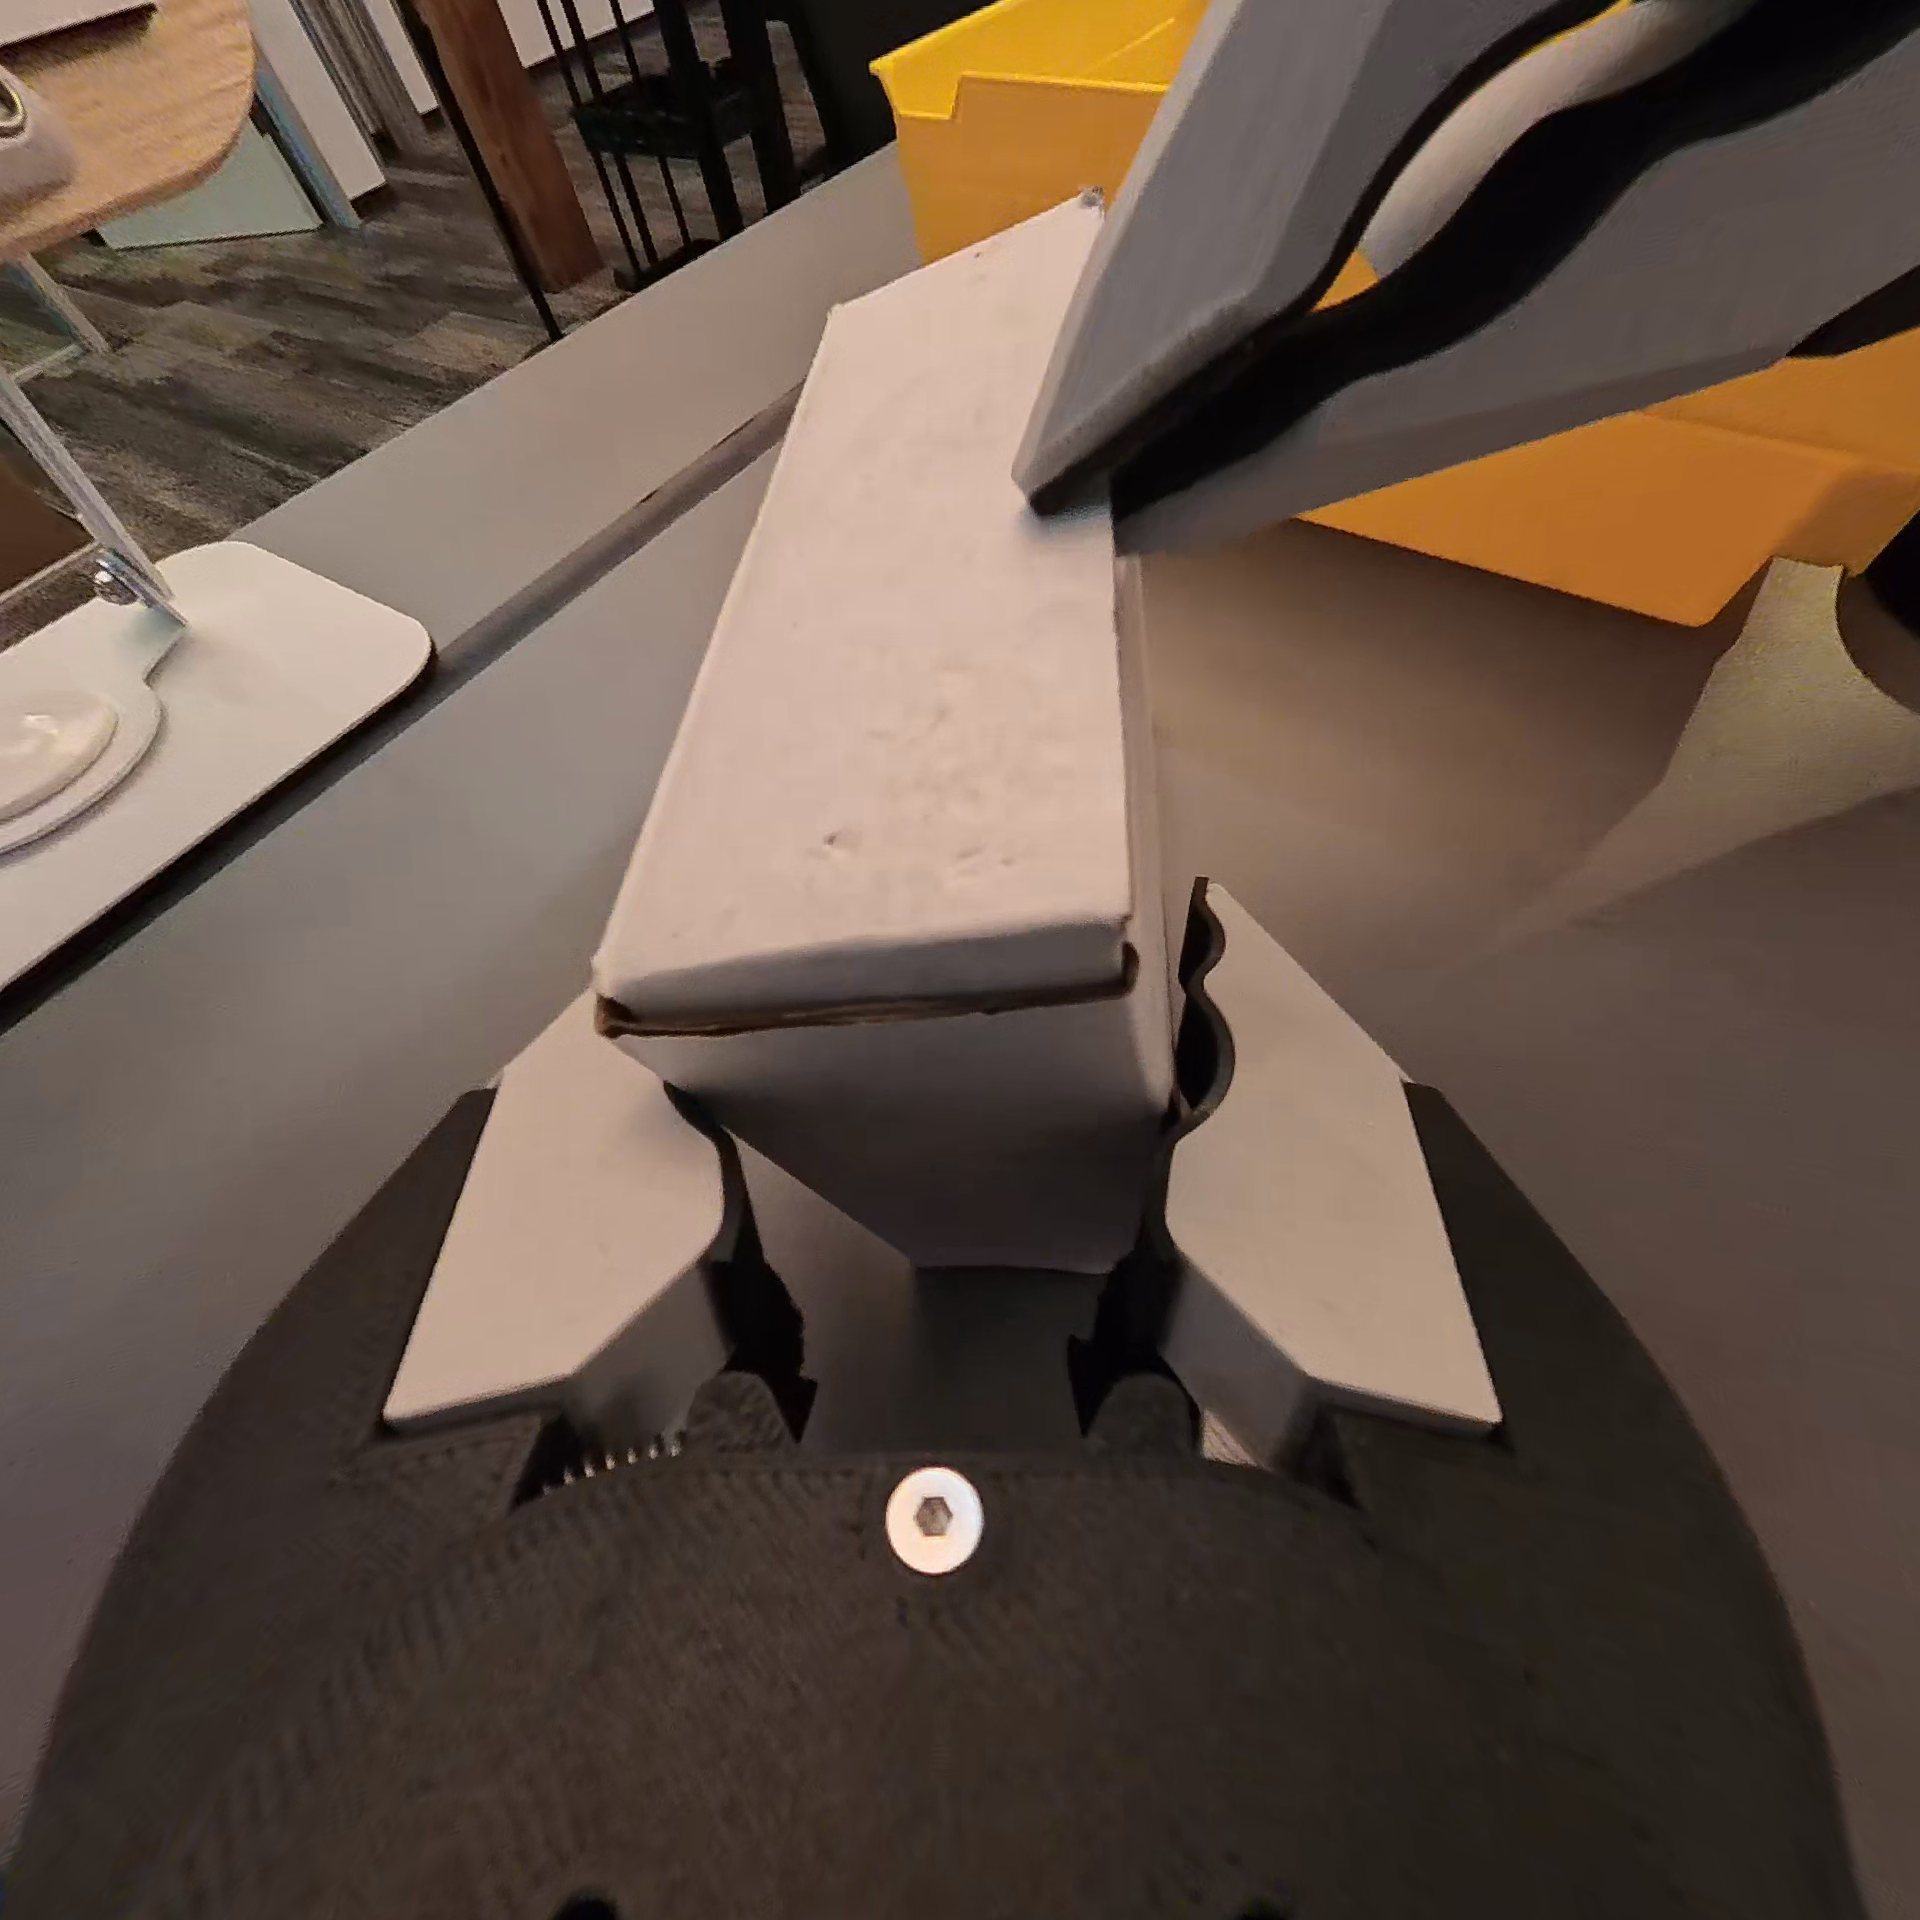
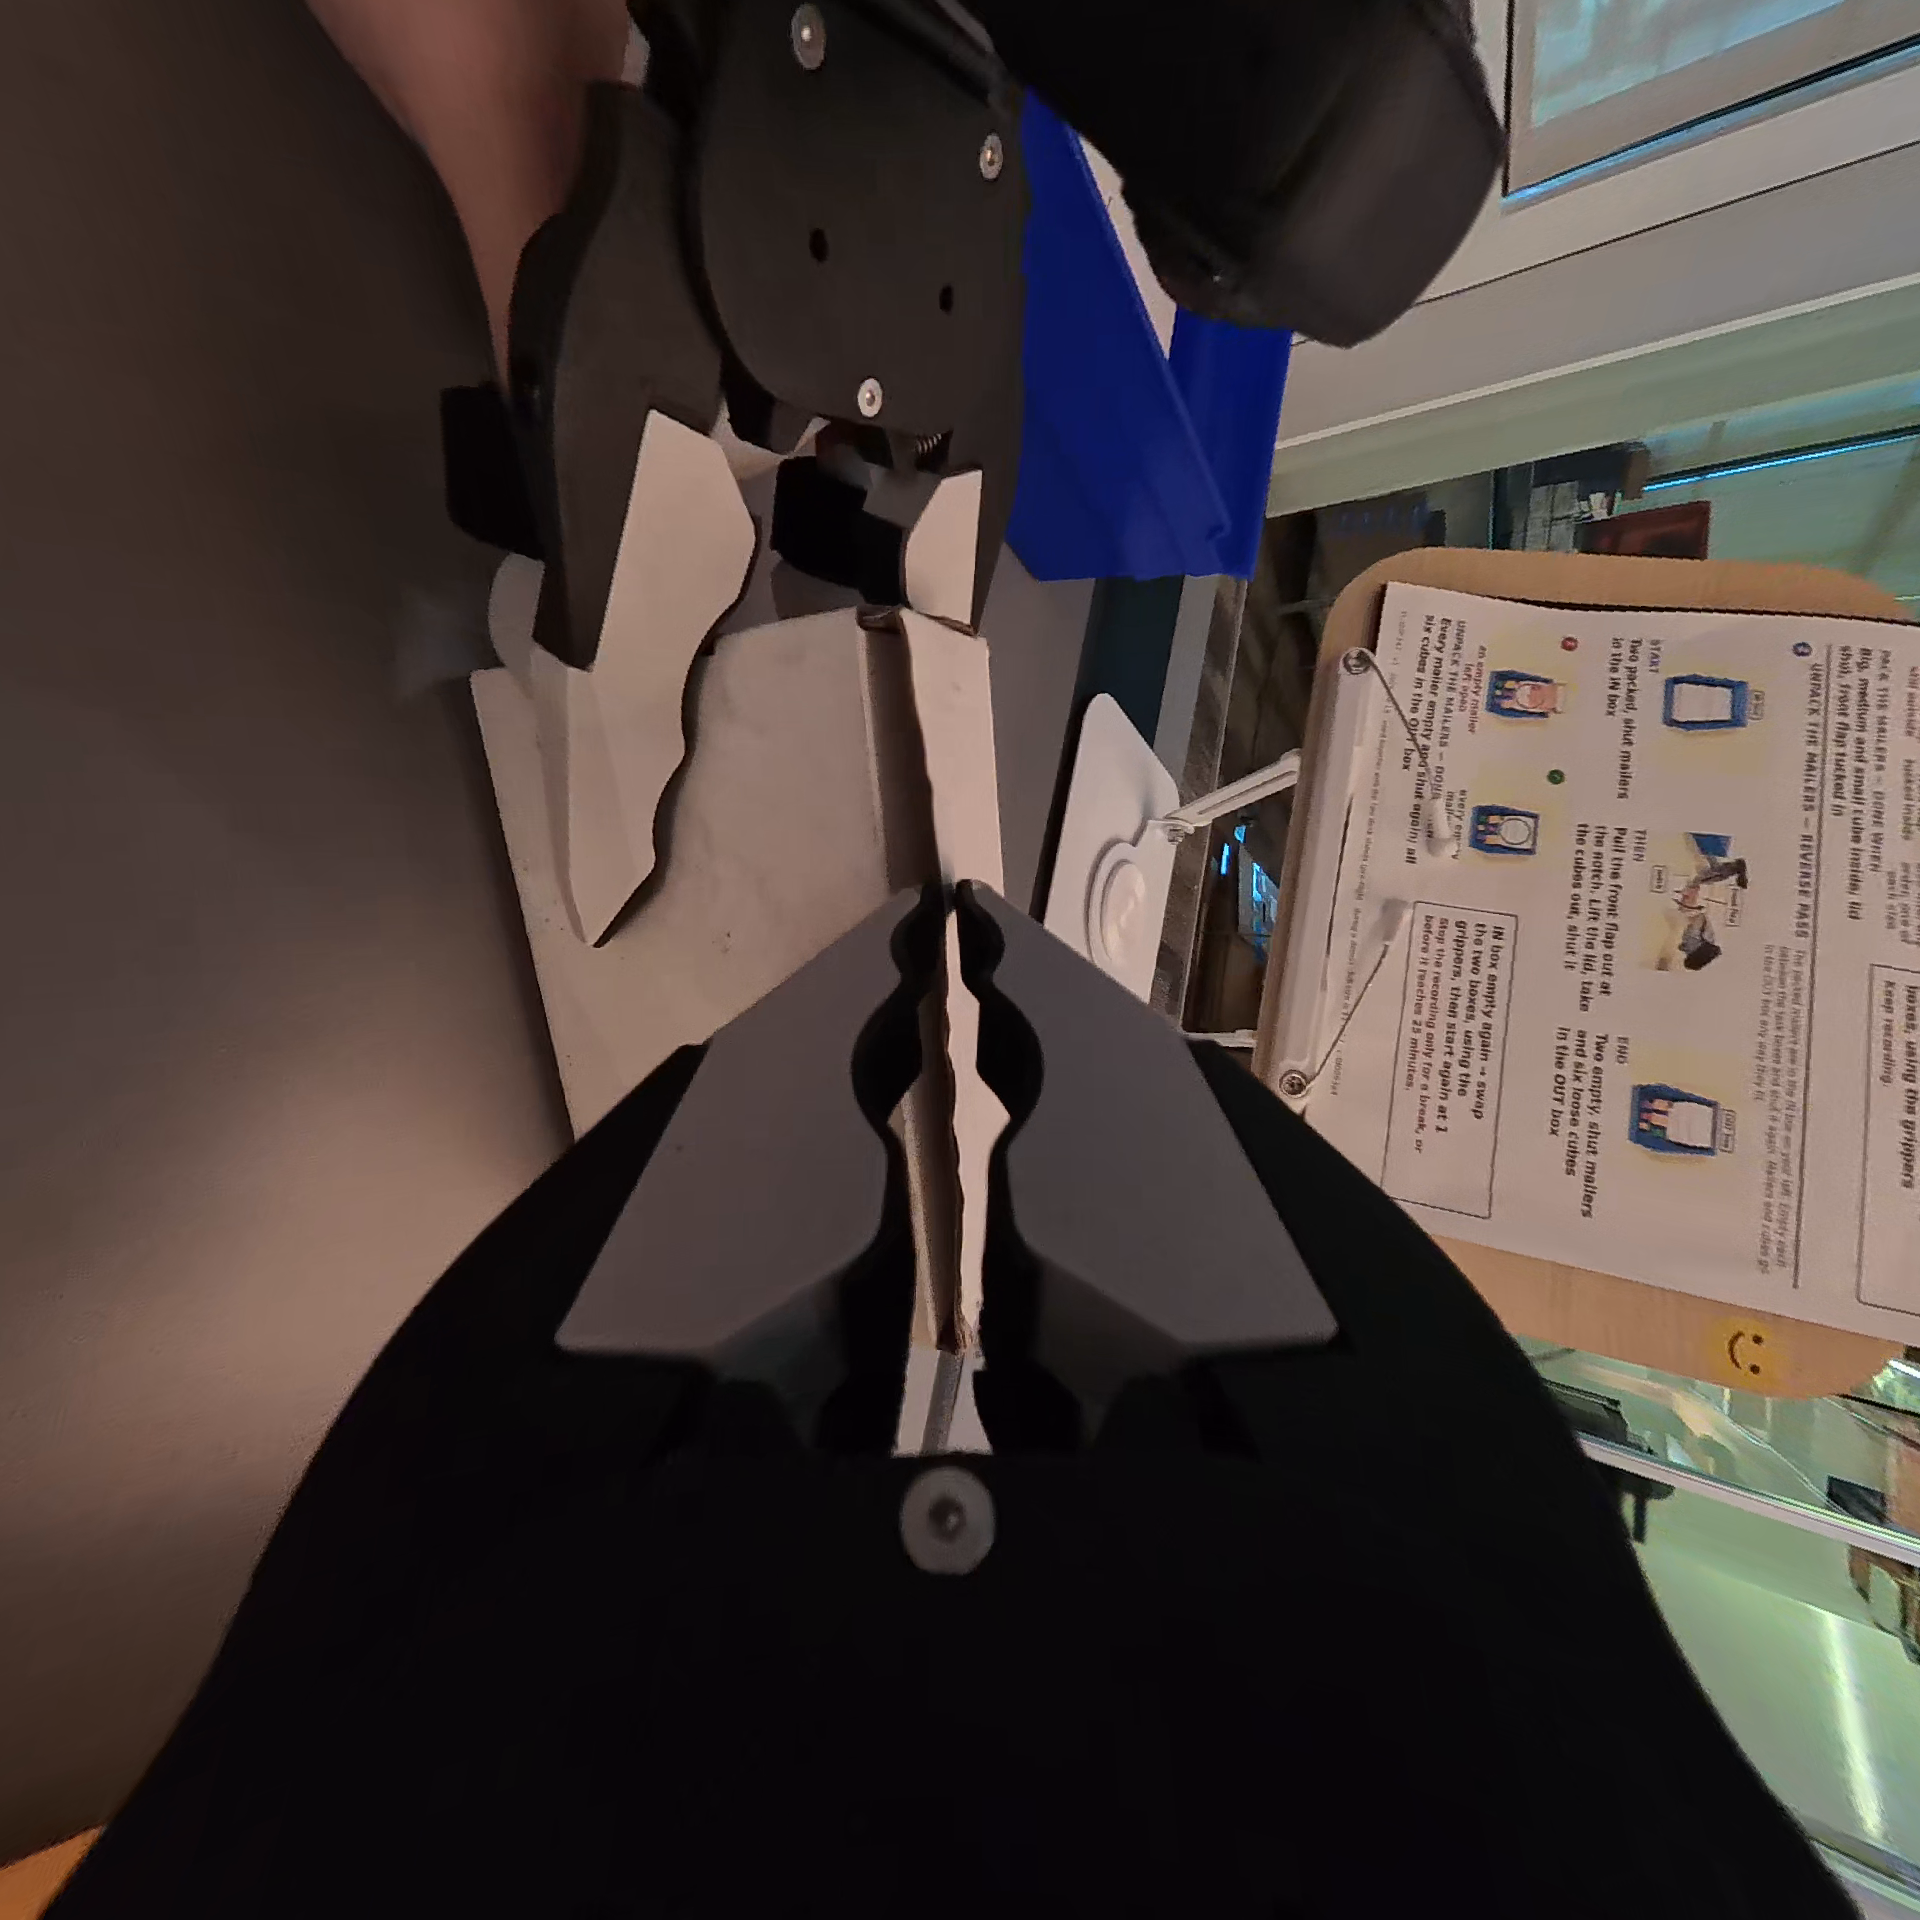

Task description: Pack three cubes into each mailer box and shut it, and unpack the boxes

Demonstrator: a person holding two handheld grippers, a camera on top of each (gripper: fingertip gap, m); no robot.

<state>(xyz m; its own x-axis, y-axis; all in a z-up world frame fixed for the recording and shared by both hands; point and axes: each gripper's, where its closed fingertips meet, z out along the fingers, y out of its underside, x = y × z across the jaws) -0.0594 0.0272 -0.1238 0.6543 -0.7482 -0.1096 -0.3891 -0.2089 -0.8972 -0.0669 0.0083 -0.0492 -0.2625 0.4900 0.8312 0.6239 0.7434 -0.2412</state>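
My left claw (image 1: pixel 935 1049) is clamped across the near end of the white mailer (image 1: pixel 883 675), one finger on each side wall, and it holds the box off the grey surface (image 1: pixel 1455 987), tilted up and away from me. The lid lies down on the box, with only a thin brown seam showing at the near edge. My right claw (image 2: pixel 951 904) is pinched together on a thin cardboard edge at the far end of the mailer (image 2: pixel 790 790); from the right wrist view that looks like the front flap, its raw brown edge running between the fingers, though I cannot tell whether it is tucked in or already drawn out. No cubes show in either view, so I cannot say whether the box is full. A yellow bin (image 1: pixel 1039 135) stands just beyond the mailer, a blue bin (image 2: pixel 1122 416) sits behind the left claw, and an instruction sheet (image 2: pixel 1621 935) on a stand is off to the side. I judge I am at the flap step, either tucking it to shut the box or pulling it free to open it. Next I need a steady left hold while the right moves the flap along its slot without tearing or creasing the card.
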